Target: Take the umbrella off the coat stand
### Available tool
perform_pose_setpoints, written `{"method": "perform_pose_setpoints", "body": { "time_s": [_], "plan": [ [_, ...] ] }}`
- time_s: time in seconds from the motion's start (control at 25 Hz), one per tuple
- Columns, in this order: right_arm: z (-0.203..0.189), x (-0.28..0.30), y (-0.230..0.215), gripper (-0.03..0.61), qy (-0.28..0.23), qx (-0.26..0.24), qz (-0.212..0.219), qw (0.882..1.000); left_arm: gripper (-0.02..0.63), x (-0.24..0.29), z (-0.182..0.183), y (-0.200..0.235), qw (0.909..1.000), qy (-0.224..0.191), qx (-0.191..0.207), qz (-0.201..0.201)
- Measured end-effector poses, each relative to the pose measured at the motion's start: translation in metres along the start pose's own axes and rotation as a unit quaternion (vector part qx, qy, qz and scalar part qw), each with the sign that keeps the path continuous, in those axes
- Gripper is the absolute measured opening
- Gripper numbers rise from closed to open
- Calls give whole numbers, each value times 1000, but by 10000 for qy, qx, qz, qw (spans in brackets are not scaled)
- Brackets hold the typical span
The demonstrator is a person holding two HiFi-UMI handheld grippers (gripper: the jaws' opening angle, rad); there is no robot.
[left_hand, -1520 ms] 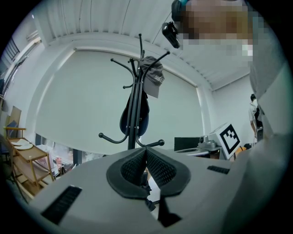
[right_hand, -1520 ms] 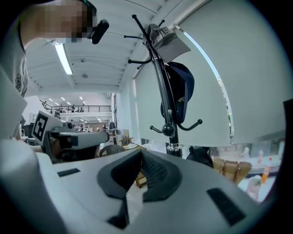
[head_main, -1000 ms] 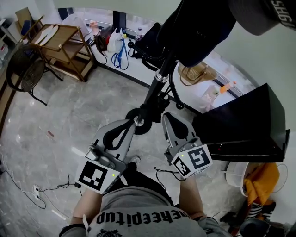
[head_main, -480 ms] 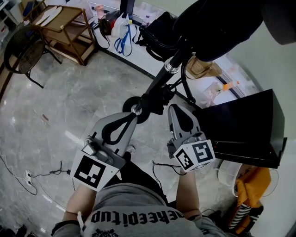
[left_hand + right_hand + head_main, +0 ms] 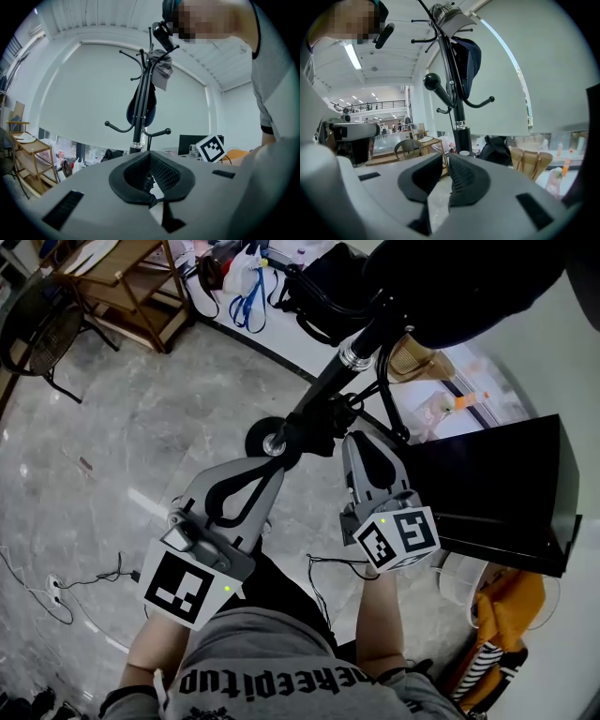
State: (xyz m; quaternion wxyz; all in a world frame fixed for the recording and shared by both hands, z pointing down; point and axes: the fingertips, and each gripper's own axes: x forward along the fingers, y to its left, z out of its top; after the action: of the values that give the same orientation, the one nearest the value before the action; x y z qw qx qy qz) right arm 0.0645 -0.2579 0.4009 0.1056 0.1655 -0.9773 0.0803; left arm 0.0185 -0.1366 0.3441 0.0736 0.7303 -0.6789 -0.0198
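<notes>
Grey marble floor spreads beneath the black coat stand. The dark blue umbrella hangs against its pole, under a grey cap. The left gripper is closed and empty. The right gripper has just been opening its jaws; a narrow gap shows, with nothing in it.

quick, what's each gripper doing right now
left gripper: closed, fingers together, holding nothing
right gripper: fingers just opening, narrow gap, nothing between them
</notes>
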Motion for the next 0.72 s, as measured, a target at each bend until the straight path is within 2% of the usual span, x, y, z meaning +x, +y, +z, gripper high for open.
{"method": "perform_pose_setpoints", "body": {
  "time_s": [0.72],
  "plan": [
    [-14,21,-17,137,163,-109,-255,9995,15,1,-11,1,9999,142,-9,-93]
  ]
}}
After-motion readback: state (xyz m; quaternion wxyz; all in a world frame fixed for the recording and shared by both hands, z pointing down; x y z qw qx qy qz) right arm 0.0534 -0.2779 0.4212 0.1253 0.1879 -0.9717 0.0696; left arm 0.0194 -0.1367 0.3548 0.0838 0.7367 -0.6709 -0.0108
